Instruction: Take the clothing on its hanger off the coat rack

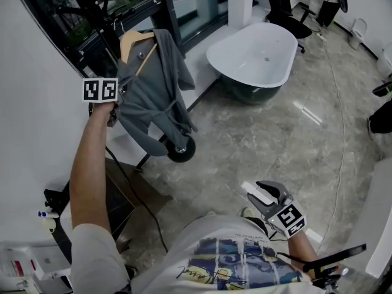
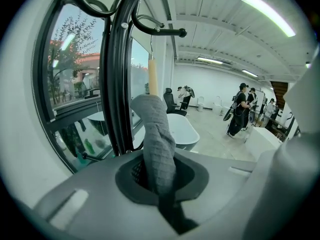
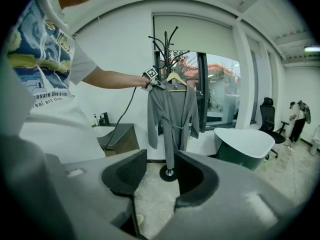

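The left gripper (image 2: 161, 181) is clamped shut on a fold of the grey robe (image 1: 153, 97) near its shoulder. The robe hangs on a wooden hanger (image 1: 136, 40), which is hooked on the black coat rack (image 3: 165, 49) by the window. The right gripper (image 3: 159, 176) is held low, its jaws apart with nothing between them.

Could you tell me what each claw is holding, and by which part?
The left claw is shut on the grey robe, pinching a fold of cloth at its shoulder, beside the wooden hanger. The right claw is open and empty.
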Demonstrator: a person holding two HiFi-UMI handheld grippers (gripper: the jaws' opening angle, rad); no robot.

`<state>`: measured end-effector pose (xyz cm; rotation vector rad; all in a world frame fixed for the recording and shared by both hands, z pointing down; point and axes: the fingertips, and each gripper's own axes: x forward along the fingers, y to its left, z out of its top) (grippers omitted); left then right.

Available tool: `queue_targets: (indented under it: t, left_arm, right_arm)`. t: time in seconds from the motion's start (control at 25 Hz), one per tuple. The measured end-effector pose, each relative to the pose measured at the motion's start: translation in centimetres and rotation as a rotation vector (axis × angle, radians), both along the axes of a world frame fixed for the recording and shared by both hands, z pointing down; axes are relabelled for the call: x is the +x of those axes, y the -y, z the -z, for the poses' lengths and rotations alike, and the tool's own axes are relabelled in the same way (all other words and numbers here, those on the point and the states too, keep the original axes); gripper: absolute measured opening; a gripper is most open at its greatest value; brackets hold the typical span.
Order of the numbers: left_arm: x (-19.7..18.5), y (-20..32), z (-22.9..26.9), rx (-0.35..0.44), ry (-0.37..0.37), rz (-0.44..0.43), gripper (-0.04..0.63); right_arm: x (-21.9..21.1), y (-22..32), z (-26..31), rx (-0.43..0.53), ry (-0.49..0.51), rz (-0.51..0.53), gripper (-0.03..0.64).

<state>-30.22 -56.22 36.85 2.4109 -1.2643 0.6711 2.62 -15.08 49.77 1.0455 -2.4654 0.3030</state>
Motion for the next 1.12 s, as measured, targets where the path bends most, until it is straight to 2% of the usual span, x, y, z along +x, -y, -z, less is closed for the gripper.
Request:
queue_targets:
  t: [0.24, 0.52, 0.76, 1.12]
  left_arm:
    - [-0.3, -0.3, 1.0, -0.001, 0.016, 0.024, 0.009]
    - [0.6, -0.1, 4.0, 0.026, 0.014, 0.0, 0.011]
    - [3.3, -0.6, 6.4, 0.055, 0.002, -0.042, 0.011]
    - [7.4, -2.9, 6.3, 0.054, -0.003, -0.088, 0.011]
  right_arm:
    - [0.5, 0.1, -0.2, 0.0, -0.003, 0.007, 0.17]
    - [0.4, -0.2, -0.3, -0.012, -0.006, 0.025, 0.17]
    - [1.8, -0.7, 0.0, -0.005, -0.01, 0.002, 0.17]
    - [5.0, -1.0, 1.0, 0.023, -0.015, -0.003, 0.17]
